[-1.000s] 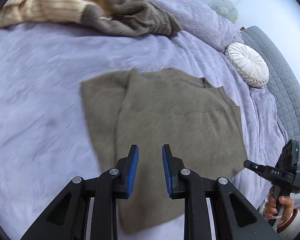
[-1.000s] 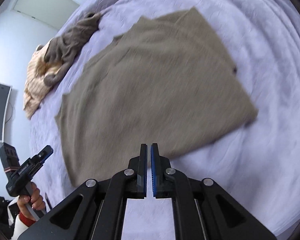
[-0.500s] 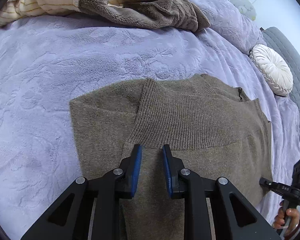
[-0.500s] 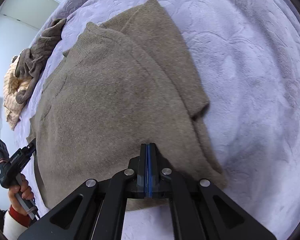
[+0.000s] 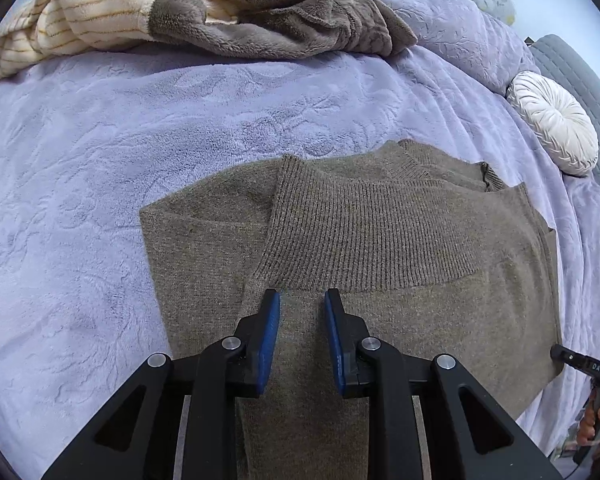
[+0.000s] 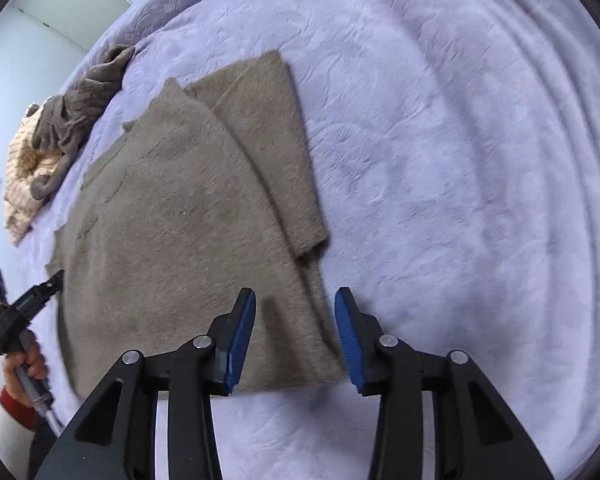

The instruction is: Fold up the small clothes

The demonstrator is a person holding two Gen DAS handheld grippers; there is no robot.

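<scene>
Lavender bedspread (image 5: 100,160) bears a brown sweater (image 5: 400,240) beneath both parted, empty hand-held grippers.

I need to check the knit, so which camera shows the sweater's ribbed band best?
The left wrist view: the ribbed band on the brown sweater lies sharp and close there, ribs plainly visible. The right wrist view shows the sweater whole but blurred, no ribbing discernible.

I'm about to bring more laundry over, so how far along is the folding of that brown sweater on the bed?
Partly done. The brown knit sweater lies flat on the lavender bedspread with its sleeves already folded in. Right now neither gripper grips cloth: the left gripper hangs slightly open over it, and the right gripper, jaws just opening, sits above its near corner. The final fold remains, and the striped fleece garment is still crumpled.
</scene>
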